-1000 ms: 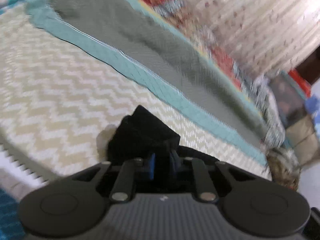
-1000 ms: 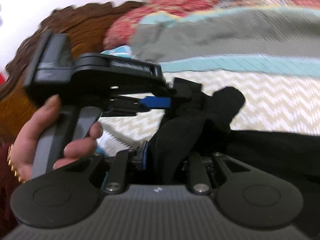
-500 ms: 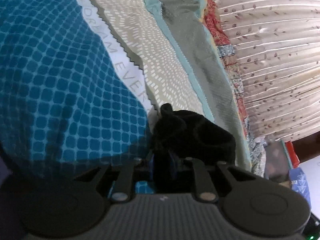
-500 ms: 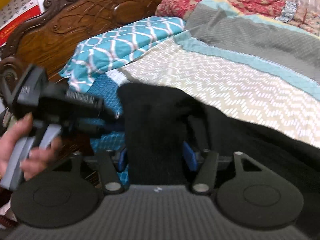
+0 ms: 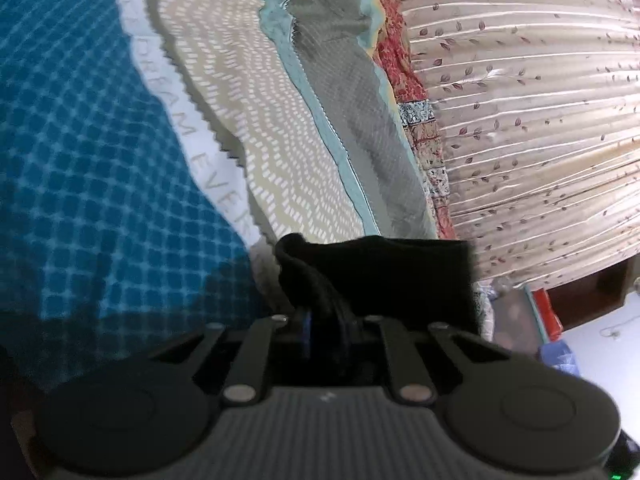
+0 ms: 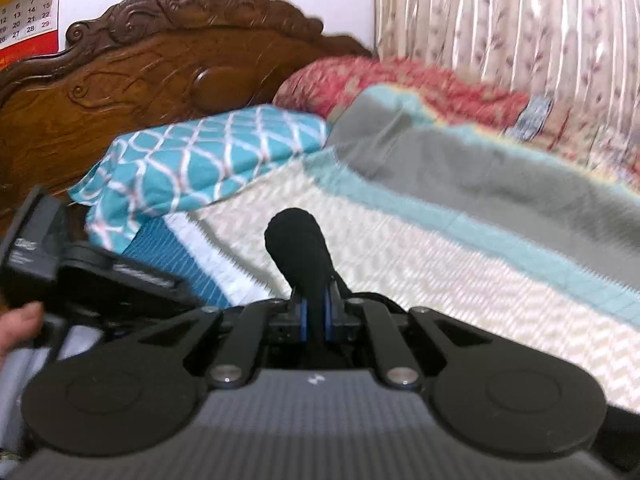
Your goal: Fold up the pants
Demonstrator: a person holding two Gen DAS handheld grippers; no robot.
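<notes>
The black pants (image 5: 384, 276) are held by both grippers above the bed. My left gripper (image 5: 326, 328) is shut on a bunched edge of the pants, which spread as a dark flap to its right. My right gripper (image 6: 314, 312) is shut on another fold of the pants (image 6: 298, 248), which sticks up as a rounded black lump between the blue pads. The left gripper's body (image 6: 92, 276) and the hand holding it show at the lower left of the right wrist view. The rest of the pants is hidden below the grippers.
The bed carries a striped cover: blue check (image 5: 92, 168), cream zigzag (image 6: 420, 264), teal and grey bands (image 6: 500, 184). A teal patterned pillow (image 6: 208, 160) and a red pillow (image 6: 380, 76) lie by the carved wooden headboard (image 6: 140, 80). A curtain (image 5: 520, 120) hangs behind.
Both grippers have swung with the pants. The cloth in the right gripper has gone from a wide draped sheet to a narrow lump, and its fingers have closed tighter. The left gripper has dropped lower left.
</notes>
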